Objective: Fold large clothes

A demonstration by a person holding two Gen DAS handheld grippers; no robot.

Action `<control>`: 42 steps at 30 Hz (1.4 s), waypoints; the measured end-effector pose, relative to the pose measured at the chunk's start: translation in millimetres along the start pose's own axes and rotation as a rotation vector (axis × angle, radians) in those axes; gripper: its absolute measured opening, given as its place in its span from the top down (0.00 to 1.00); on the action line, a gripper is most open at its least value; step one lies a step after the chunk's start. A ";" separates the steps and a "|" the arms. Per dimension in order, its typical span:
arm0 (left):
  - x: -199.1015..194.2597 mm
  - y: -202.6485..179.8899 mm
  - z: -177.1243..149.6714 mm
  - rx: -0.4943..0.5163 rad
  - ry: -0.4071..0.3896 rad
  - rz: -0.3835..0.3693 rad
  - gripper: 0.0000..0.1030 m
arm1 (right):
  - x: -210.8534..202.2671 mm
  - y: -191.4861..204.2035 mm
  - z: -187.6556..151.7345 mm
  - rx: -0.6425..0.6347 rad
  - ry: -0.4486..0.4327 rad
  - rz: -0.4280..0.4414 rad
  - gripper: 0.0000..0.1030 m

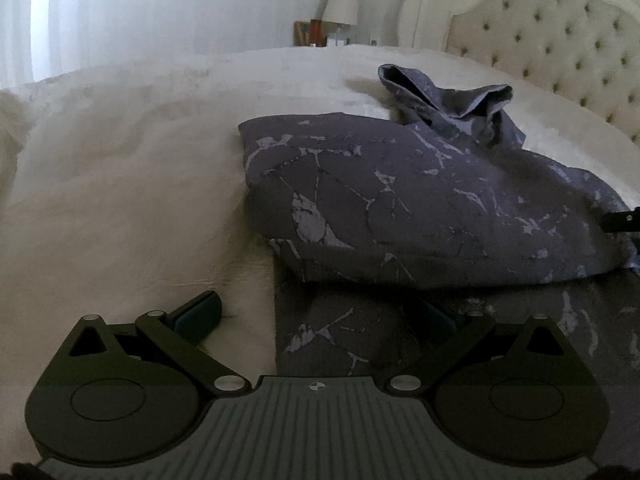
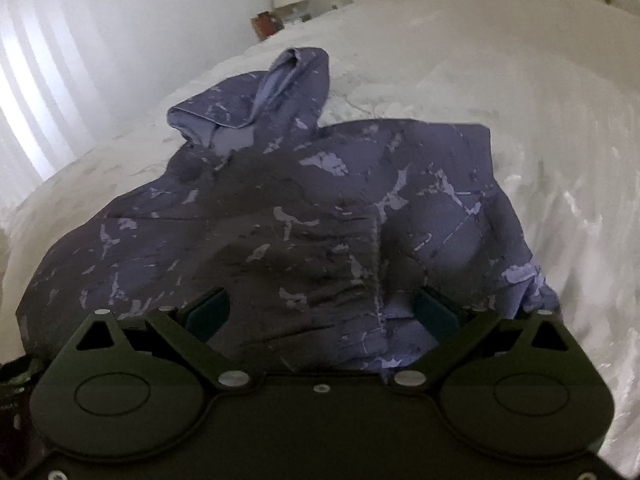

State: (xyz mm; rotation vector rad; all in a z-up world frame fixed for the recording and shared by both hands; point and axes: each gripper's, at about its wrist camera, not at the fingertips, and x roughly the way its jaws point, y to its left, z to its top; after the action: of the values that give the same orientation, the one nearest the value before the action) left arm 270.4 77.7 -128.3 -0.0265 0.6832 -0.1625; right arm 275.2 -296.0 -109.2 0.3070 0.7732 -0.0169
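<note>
A dark purple hoodie with pale marbled streaks (image 1: 420, 200) lies partly folded on the white bed, its hood (image 1: 448, 96) bunched at the far end. My left gripper (image 1: 320, 314) is open and empty, low over the hoodie's near left edge. In the right wrist view the hoodie (image 2: 320, 208) fills the middle, with the hood (image 2: 260, 100) at the back. My right gripper (image 2: 324, 312) is open just above the near hem, holding nothing. A tip of the right gripper (image 1: 624, 220) shows at the right edge of the left wrist view.
The white fluffy bedspread (image 1: 120, 180) spreads to the left and behind. A tufted cream headboard (image 1: 560, 40) stands at the back right. A nightstand with a lamp (image 1: 340, 4) and small items sits beyond the bed, beside white curtains (image 2: 48, 100).
</note>
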 end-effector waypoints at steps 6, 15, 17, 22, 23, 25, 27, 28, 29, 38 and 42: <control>-1.3 -0.4 -1.3 0.005 -0.003 0.004 0.00 | -2.0 12.8 3.3 -0.085 0.007 -0.100 0.66; -2.0 -0.8 -1.2 0.010 -0.003 0.008 0.00 | -69.1 27.6 41.6 -0.169 -0.194 -0.011 0.84; -2.2 -0.6 -0.6 0.010 -0.002 0.008 0.00 | -65.8 16.0 50.0 -0.140 -0.195 -0.051 0.84; -2.8 0.8 2.1 0.009 0.004 0.004 0.00 | -37.1 -1.1 42.1 -0.153 -0.123 -0.163 0.84; -3.4 0.8 3.3 0.010 0.008 0.006 0.00 | -30.3 -2.7 37.6 -0.162 -0.101 -0.180 0.84; -5.8 1.2 7.1 0.013 0.009 0.026 0.00 | -22.7 -4.9 32.5 -0.167 -0.081 -0.198 0.84; -8.3 2.9 10.8 0.015 0.004 0.050 0.00 | -19.5 -8.5 28.6 -0.162 -0.074 -0.210 0.84; -9.5 4.6 13.1 0.014 -0.002 0.066 0.00 | -20.2 -8.2 27.6 -0.162 -0.075 -0.219 0.84; -10.6 7.1 15.4 0.011 -0.010 0.081 0.00 | -19.5 -8.5 27.6 -0.168 -0.079 -0.233 0.84; -14.1 24.8 45.4 0.075 -0.137 0.165 0.21 | -13.7 -13.9 25.2 -0.205 -0.074 -0.272 0.83; -10.5 9.4 49.0 0.291 -0.156 0.133 0.45 | -7.7 -20.8 22.1 -0.177 -0.056 -0.260 0.81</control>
State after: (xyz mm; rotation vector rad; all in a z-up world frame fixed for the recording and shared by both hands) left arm 294.6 87.2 -84.4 0.2824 0.4988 -0.1293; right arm 282.1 -322.8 -94.6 0.0361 0.7491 -0.2003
